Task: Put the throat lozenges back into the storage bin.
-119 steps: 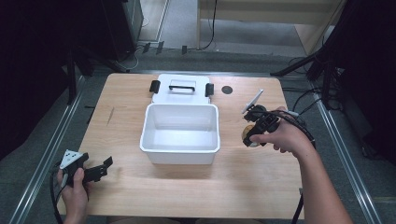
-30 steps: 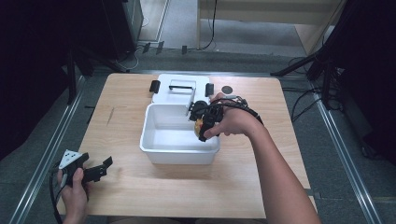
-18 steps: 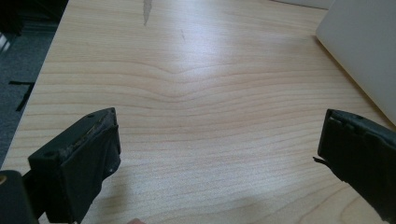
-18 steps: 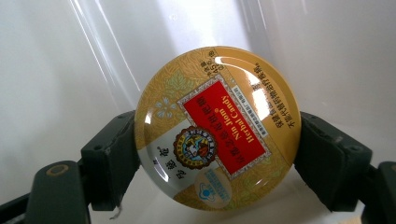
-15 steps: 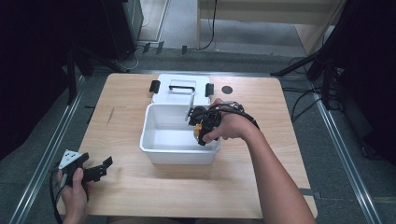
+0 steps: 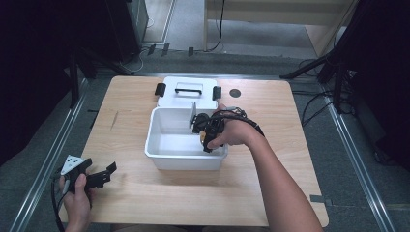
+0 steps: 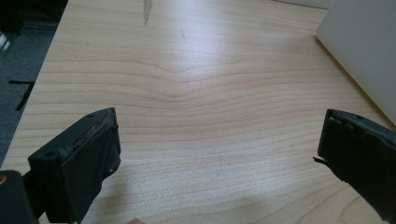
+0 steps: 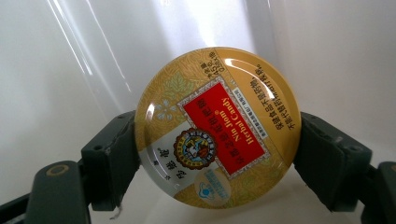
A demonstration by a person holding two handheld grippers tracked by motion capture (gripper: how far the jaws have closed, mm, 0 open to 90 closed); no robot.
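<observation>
My right gripper [image 8: 217, 154] clamped on round gold tin [image 8: 217, 126], red label reads "Nin Jiom Herbal Candy", inside white plastic bin [image 6: 159, 154] at its right end. My left gripper [image 7: 217, 154] jaws apart over wooden table [image 7: 196, 79], holding nothing.

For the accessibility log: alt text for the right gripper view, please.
A round golden candy tin with a red label is clamped by its edges between the hand-held gripper's two black jaws. Behind it are the glossy white walls of a plastic bin.
</observation>
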